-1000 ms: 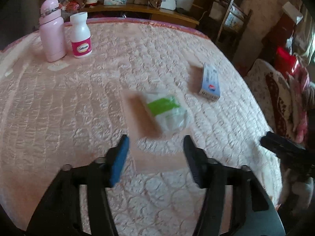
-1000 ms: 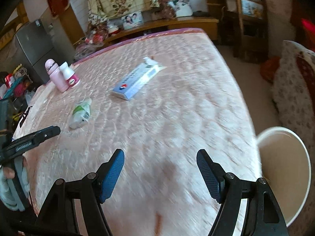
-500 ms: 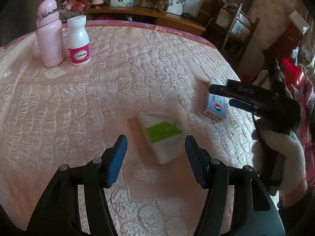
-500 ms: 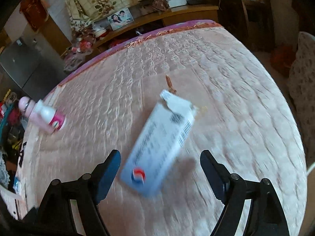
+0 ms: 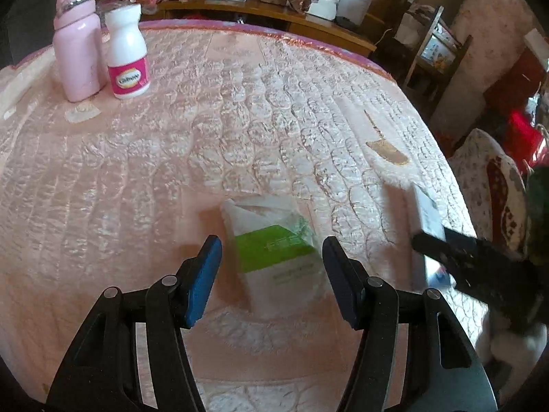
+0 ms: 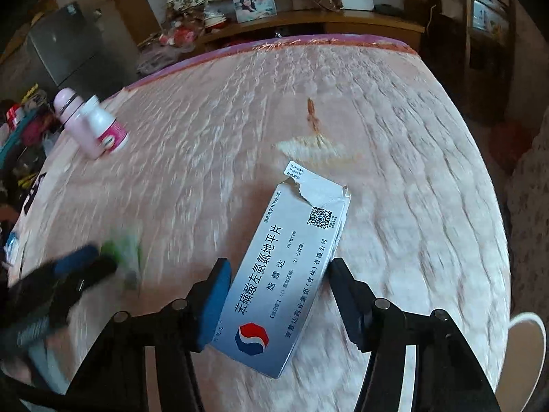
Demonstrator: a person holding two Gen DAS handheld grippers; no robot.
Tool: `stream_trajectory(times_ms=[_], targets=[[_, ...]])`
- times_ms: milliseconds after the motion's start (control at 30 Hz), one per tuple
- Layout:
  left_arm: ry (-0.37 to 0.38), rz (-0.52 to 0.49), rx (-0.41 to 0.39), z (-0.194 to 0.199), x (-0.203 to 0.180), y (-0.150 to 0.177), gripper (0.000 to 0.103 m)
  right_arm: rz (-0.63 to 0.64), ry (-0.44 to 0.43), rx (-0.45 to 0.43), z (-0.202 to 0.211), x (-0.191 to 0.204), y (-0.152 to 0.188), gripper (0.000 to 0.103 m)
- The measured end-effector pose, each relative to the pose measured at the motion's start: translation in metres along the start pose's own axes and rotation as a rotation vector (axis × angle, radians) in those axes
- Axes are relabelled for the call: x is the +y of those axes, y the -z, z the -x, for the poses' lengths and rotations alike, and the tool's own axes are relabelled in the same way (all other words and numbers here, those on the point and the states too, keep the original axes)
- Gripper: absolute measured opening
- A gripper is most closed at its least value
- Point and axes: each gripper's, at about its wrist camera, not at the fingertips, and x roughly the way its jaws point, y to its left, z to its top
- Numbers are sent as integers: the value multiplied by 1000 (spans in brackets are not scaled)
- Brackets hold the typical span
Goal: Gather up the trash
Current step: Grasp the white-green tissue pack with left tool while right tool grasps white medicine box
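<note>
A white and green tissue pack (image 5: pixel 274 243) lies on the pink quilted table cover (image 5: pixel 206 144). My left gripper (image 5: pixel 271 267) is open with its fingers on either side of the pack's near half, not touching it. A torn white medicine box (image 6: pixel 281 267) with a red and blue logo lies flat on the cover. My right gripper (image 6: pixel 278 292) is open and straddles the box's near half. The box (image 5: pixel 427 216) also shows at the right in the left wrist view, under the right gripper's dark finger. The tissue pack (image 6: pixel 127 250) shows blurred in the right wrist view.
A pink flask (image 5: pixel 77 41) and a white pill bottle (image 5: pixel 127 53) stand at the far left of the table. A white bin's rim (image 6: pixel 528 353) shows off the table's right edge. A brown stain (image 5: pixel 387 147) marks the cover. Shelves and chairs stand beyond.
Both grippers have come down and forward. The left one now straddles the tissue pack, the right one now straddles the medicine box. Both stay open.
</note>
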Motion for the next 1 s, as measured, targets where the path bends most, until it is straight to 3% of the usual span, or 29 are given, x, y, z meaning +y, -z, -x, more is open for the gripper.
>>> stream_trajectory(times_ms=[300, 367, 433, 733, 1000], targets=[[-59, -22, -28, -13, -13, -1, 57, -13, 20, -52, 8, 0, 19, 59], [-46, -31, -20, -11, -12, 1, 31, 10, 26, -63, 9, 4, 24, 56], [-15, -34, 1, -5, -11, 5, 27, 6, 6, -71, 14, 6, 28, 54], [76, -77, -26, 42, -35, 38, 25, -27, -25, -137, 62, 6, 61, 53], [109, -146, -63, 80, -72, 65, 25, -48, -13, -183, 109, 2, 96, 53]])
